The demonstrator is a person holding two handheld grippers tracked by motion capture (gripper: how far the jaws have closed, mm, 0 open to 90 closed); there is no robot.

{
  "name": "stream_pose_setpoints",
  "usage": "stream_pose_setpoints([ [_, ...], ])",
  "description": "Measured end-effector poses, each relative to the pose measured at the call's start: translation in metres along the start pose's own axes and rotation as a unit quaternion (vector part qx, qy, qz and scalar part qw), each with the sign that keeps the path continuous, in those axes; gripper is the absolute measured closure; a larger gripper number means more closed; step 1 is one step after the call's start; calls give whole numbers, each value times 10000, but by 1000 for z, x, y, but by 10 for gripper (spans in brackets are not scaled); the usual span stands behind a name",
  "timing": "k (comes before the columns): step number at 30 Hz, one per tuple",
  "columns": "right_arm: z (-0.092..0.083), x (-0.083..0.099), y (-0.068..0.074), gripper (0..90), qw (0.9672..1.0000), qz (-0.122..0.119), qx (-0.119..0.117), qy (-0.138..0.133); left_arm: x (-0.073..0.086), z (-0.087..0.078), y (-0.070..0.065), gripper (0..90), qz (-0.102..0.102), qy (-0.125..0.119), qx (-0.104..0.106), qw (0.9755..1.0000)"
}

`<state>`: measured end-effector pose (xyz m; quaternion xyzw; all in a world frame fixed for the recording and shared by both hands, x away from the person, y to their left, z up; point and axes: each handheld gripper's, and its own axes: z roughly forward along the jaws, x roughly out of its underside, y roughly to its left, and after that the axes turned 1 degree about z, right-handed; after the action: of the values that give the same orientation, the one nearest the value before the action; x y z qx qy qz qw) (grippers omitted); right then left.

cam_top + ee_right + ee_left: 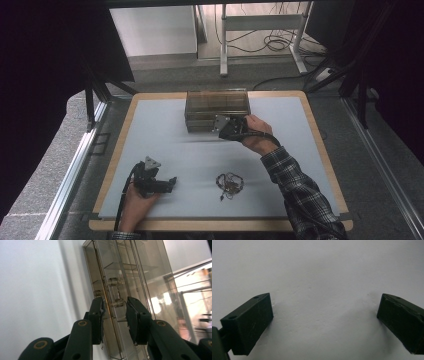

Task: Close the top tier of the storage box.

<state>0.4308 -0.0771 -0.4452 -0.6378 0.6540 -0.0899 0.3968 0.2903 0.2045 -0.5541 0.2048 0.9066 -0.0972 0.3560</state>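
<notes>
A: High view first: why is the right gripper (226, 126) pressed up against the front of the smoky clear drawer box (217, 104)?

B: Probably to work a drawer. In the right gripper view its jaws stand a little apart on either side of a small clear knob (117, 303), not visibly pinching it yet.

A: And the box sits at the far middle of the surface (165, 135)?

B: Yes, so the arm stretches forward to reach it.

A: The left gripper (170, 184)?

B: Well nearer the person than the box and off to its left, jaws spread wide over bare surface, seemingly waiting.

A: That tangle of jewellery (229, 184)?

B: Loose, in front of the box, likely meant for a drawer.
</notes>
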Motion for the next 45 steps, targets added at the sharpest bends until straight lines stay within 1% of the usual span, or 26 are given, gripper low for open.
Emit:
stream_pose_setpoints([
  [1, 0, 1, -3, 663, 9998, 117, -150, -53, 0, 0, 0, 6, 1, 2, 0, 10000],
  [3, -1, 2, -4, 663, 9997, 138, -171, -62, 0, 0, 0, 6, -1, -4, -4, 10000],
  [6, -1, 3, -8, 663, 9994, 156, -303, -62, 0, 0, 0, 6, 0, 1, 0, 10000],
  [9, -2, 4, -12, 662, 9987, 235, -438, -69, 0, 0, 0, 6, 1, 2, 0, 10000],
  [10, -2, 4, -12, 662, 9987, 235, -438, -69, 0, 0, 0, 6, 0, -5, -5, 10000],
  [12, -2, 4, -14, 660, 9980, 350, -520, -86, 0, 0, 0, 6, 0, -5, -6, 10000],
  [15, -3, 5, -21, 658, 9968, 411, -680, -112, 0, 0, 0, 6, 1, 3, 3, 10000],
  [18, -3, 6, -22, 656, 9968, 438, -668, -80, 0, 0, 0, 6, 1, 4, 5, 10000],
  [21, -3, 8, -28, 654, 9956, 487, -787, -118, 0, 0, 0, 6, 0, 1, 1, 10000],
  [27, -2, 11, -35, 654, 9943, 572, -892, -119, 0, 0, 0, 6, -2, 1, 0, 10000],
  [28, -2, 12, -36, 654, 9931, 633, -973, -143, 0, 0, 0, 6, -2, 1, 0, 10000],
  [29, -1, 13, -38, 654, 9928, 650, -1001, -131, 0, 0, 0, 6, -2, 1, 1, 10000],
  [31, -1, 14, -41, 654, 9930, 646, -987, -75, 0, 0, 0, 6, 0, 2, 0, 10000],
  [35, -1, 18, -48, 654, 9917, 702, -1075, -60, 0, 0, 0, 6, 0, 3, 0, 10000],
  [38, 1, 21, -51, 654, 9904, 715, -1185, -58, 0, 0, 0, 6, -2, 3, -1, 10000],
  [41, 3, 24, -54, 658, 9896, 729, -1238, -4, 0, 0, 0, 6, -1, 3, 0, 10000],
  [44, 6, 26, -57, 667, 9890, 678, -1315, 42, 0, 0, 0, 5, -2, 2, 1, 10000],
  [45, 6, 27, -57, 675, 9887, 695, -1329, 54, 0, 0, 0, 6, -1, 3, 0, 10000],
])
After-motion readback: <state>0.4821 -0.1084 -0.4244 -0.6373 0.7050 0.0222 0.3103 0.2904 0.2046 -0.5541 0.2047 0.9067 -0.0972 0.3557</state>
